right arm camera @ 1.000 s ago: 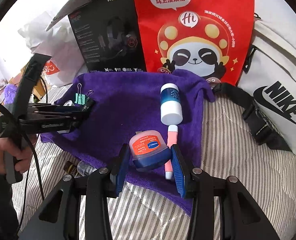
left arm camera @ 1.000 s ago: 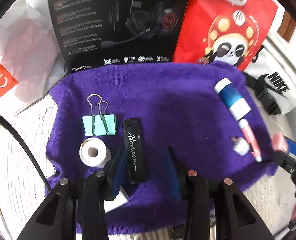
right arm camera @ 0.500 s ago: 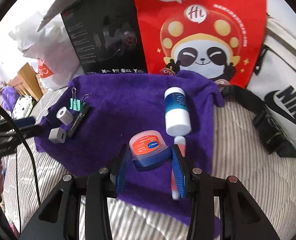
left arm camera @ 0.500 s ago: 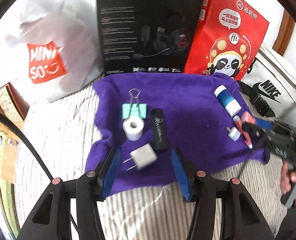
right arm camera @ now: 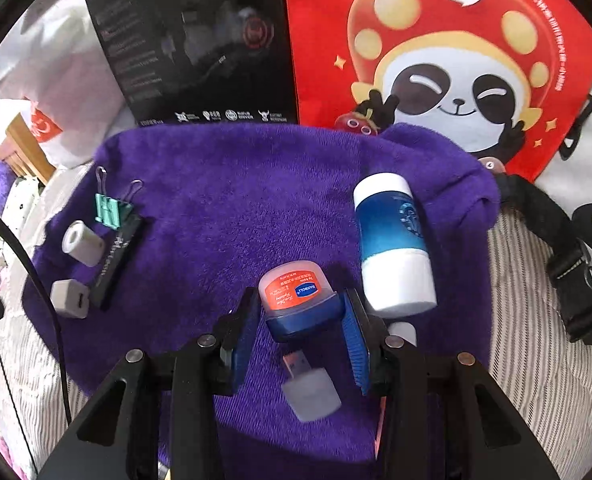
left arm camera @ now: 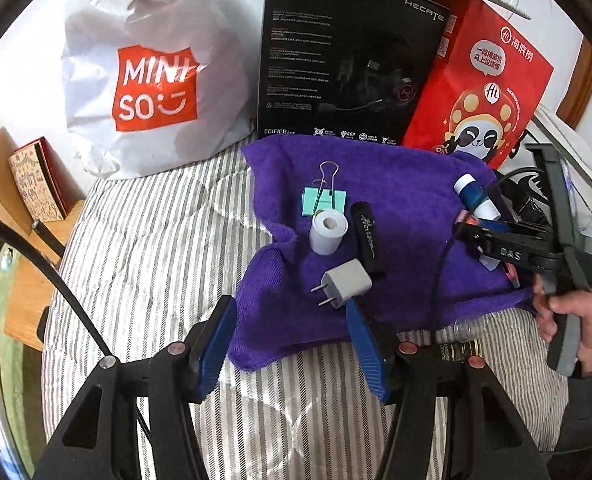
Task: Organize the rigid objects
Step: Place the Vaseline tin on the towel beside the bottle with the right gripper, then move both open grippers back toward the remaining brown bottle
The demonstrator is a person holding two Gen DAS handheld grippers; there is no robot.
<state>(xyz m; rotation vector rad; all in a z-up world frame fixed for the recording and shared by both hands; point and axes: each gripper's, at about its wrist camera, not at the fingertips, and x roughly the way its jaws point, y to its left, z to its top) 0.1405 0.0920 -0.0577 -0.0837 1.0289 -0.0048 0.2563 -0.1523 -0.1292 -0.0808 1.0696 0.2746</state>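
**Charger set down, left tongs back away**

Released ahead of the opening, empty left gripper (left arm camera: 291,344), the small white plug-in charger (left arm camera: 346,283) lies on the purple towel (left arm camera: 408,208). Right gripper (right arm camera: 302,322) clamps the round orange-lidded balm jar (right arm camera: 296,290) above a translucent USB stick (right arm camera: 310,392); lowering blindly could land on it.

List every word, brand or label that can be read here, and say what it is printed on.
"MINI SO": white plastic bag
"HECATE", "EDIFIER": black headset box; its small print is unreadable
"Hi": red panda bag; its Chinese lines are too small for me
"Horizon": black bar
"DAS": right gripper
Small jar: label too blurred
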